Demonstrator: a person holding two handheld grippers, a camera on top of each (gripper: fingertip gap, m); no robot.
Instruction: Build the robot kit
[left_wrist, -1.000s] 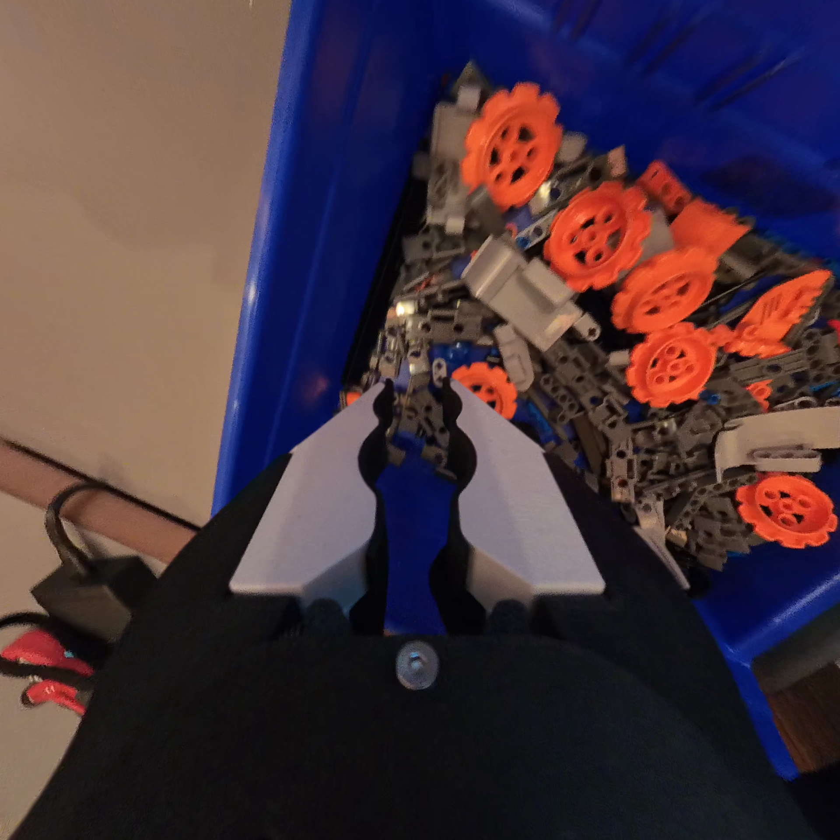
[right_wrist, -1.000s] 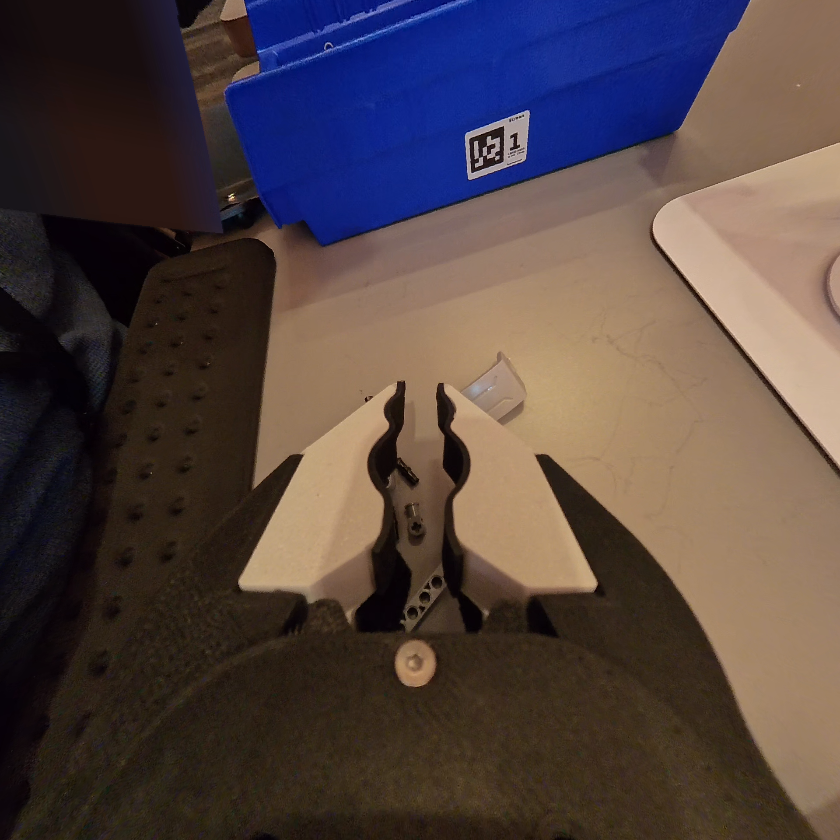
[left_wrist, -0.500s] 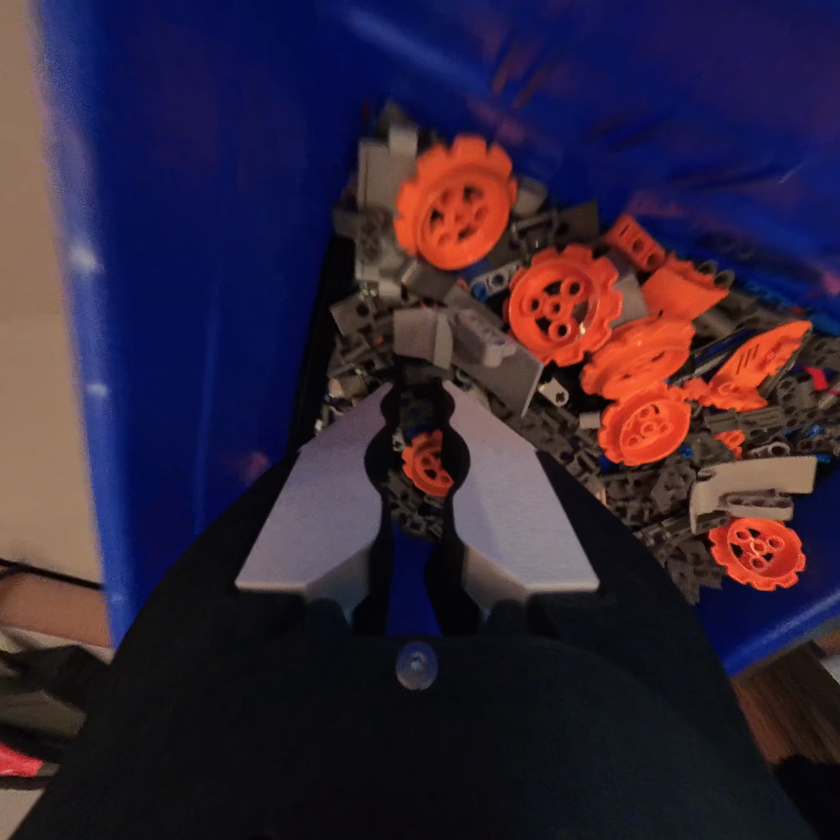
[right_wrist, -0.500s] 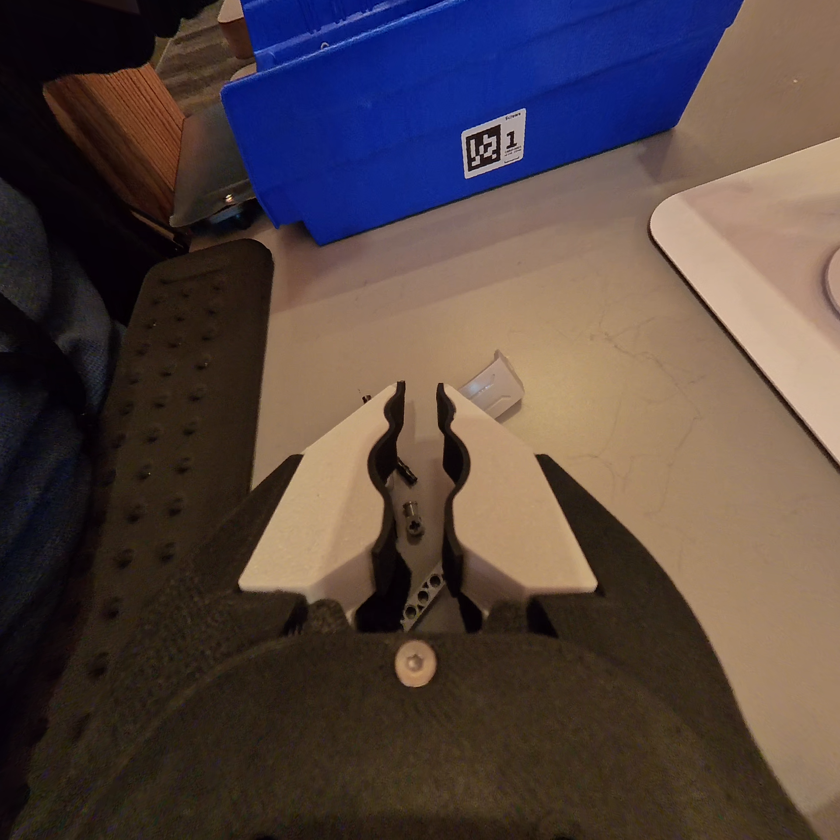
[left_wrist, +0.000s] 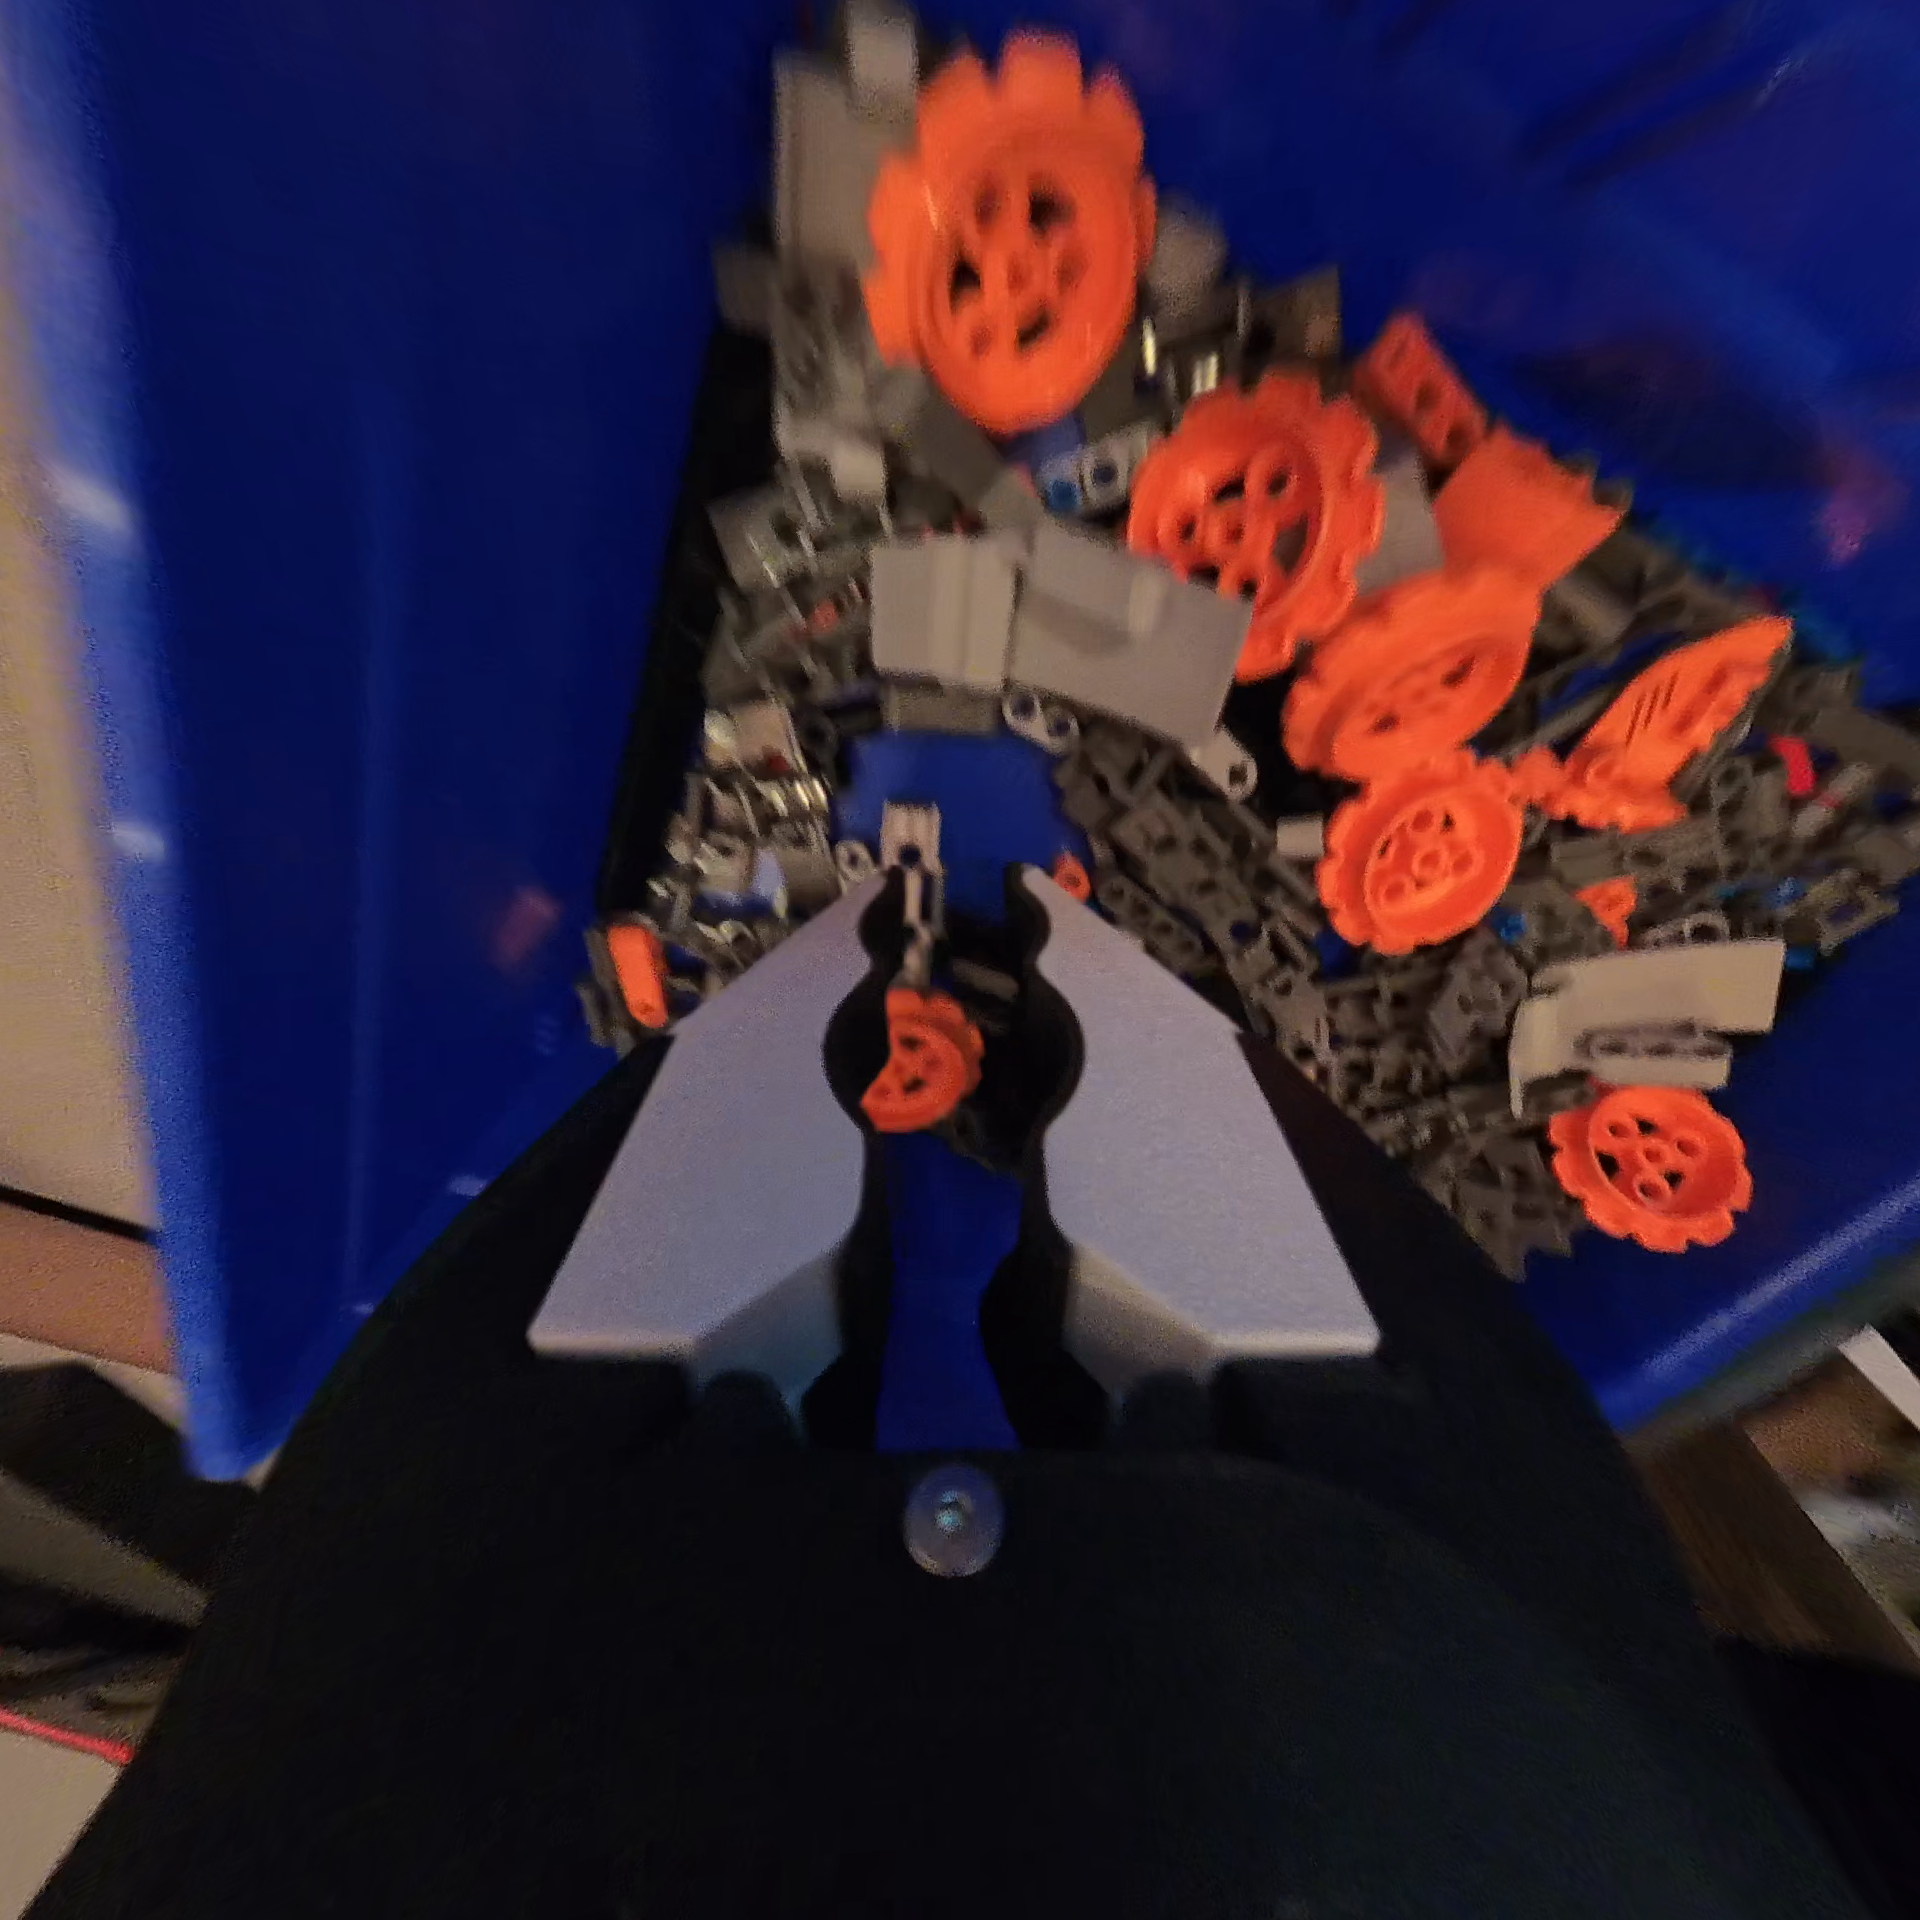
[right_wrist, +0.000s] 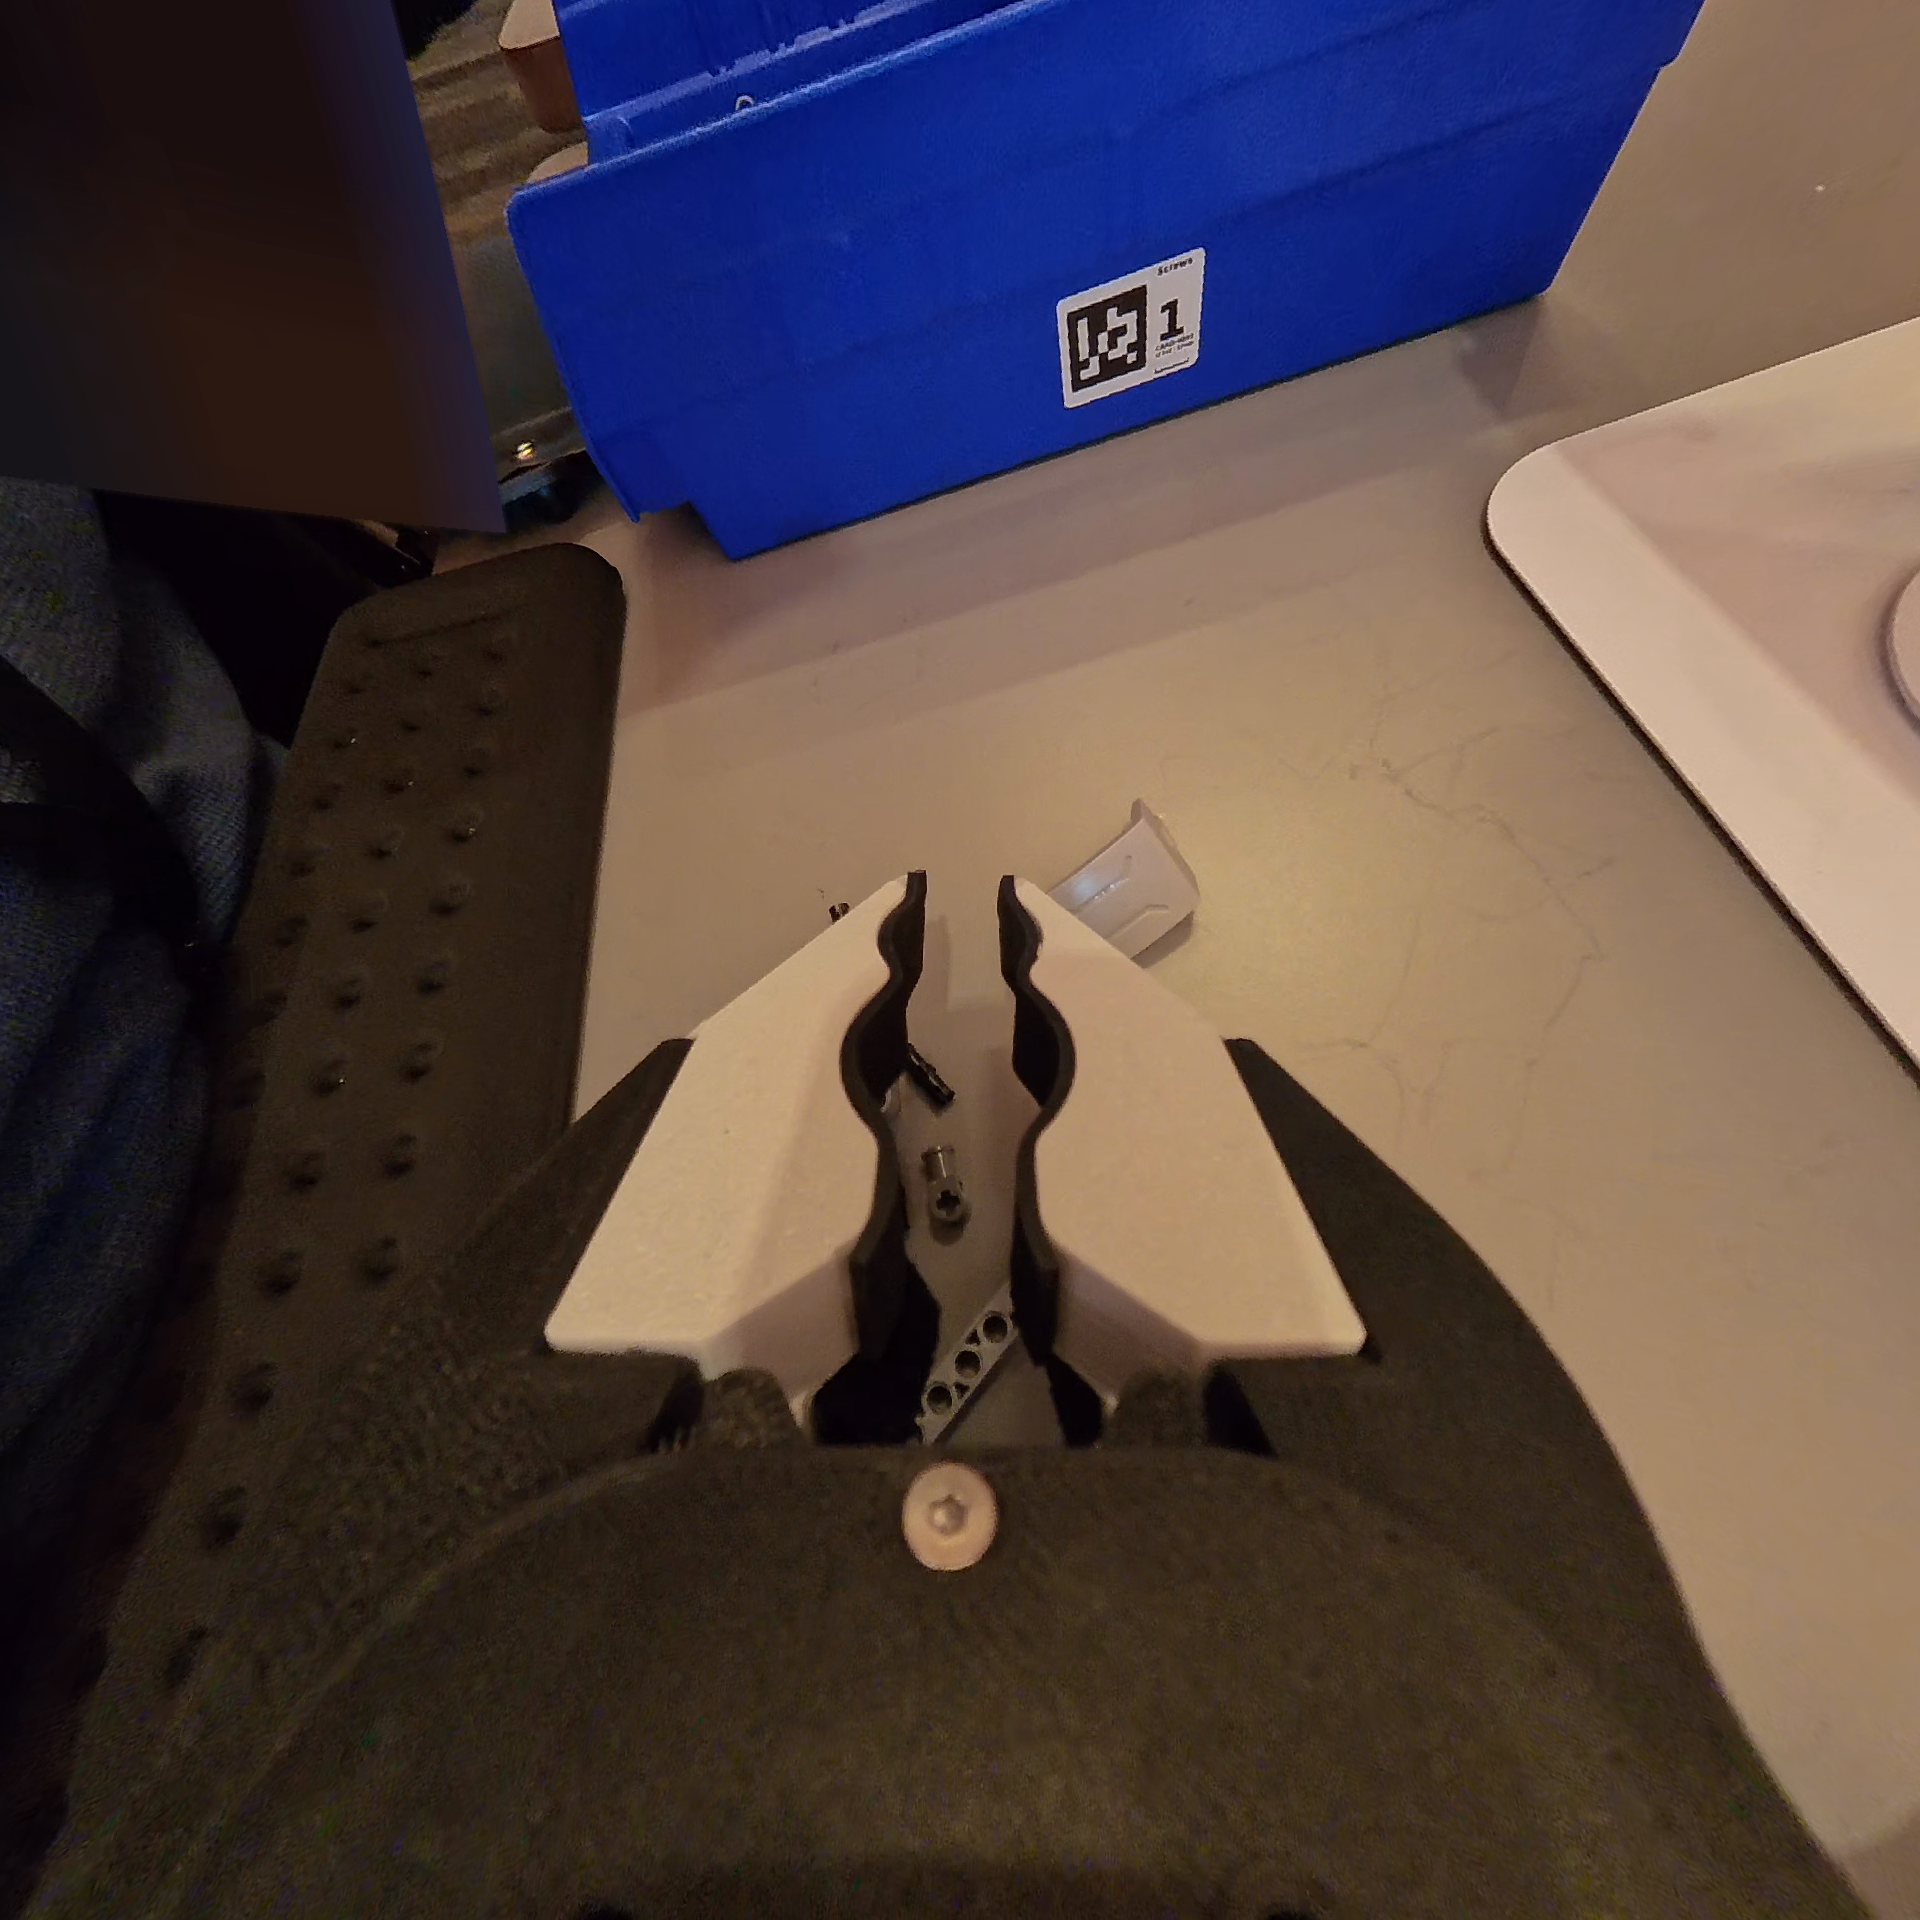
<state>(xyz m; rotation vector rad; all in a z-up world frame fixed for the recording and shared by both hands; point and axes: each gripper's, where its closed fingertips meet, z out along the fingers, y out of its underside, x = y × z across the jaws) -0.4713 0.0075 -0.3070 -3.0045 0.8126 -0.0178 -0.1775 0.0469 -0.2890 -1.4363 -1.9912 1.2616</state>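
Note:
My left gripper (left_wrist: 956, 888) is inside a blue bin (left_wrist: 416, 520), low over a heap of grey building pieces (left_wrist: 1195, 883) and orange toothed wheels (left_wrist: 1013, 249). Its jaws stand a little apart. A thin grey piece (left_wrist: 914, 883) sits against the left fingertip, and a small orange wheel (left_wrist: 920, 1060) shows below, between the fingers. The view is blurred. My right gripper (right_wrist: 961, 894) hovers over a grey table (right_wrist: 1299, 727), jaws narrowly apart and empty. Under it lie a black pin (right_wrist: 930, 1081), a grey bush (right_wrist: 943, 1184) and a holed grey beam (right_wrist: 966, 1361).
A light grey curved panel (right_wrist: 1127, 899) lies just right of my right fingertips. A blue bin with a black-and-white marker sticker (right_wrist: 1132, 327) stands behind. A black dotted pad (right_wrist: 416, 883) lies left, a white board (right_wrist: 1714, 582) right. A person's blue-grey clothing (right_wrist: 83, 831) is at the left edge. The tips of one gripper are about 30 cm away from the tips of the other. It is some 5 cm from my right tips to the black pin (right_wrist: 930, 1081).
My left gripper has moved forward and deeper into the bin, closer to the heap; the small orange wheel now shows farther back between its fingers. My right gripper has stayed almost still.

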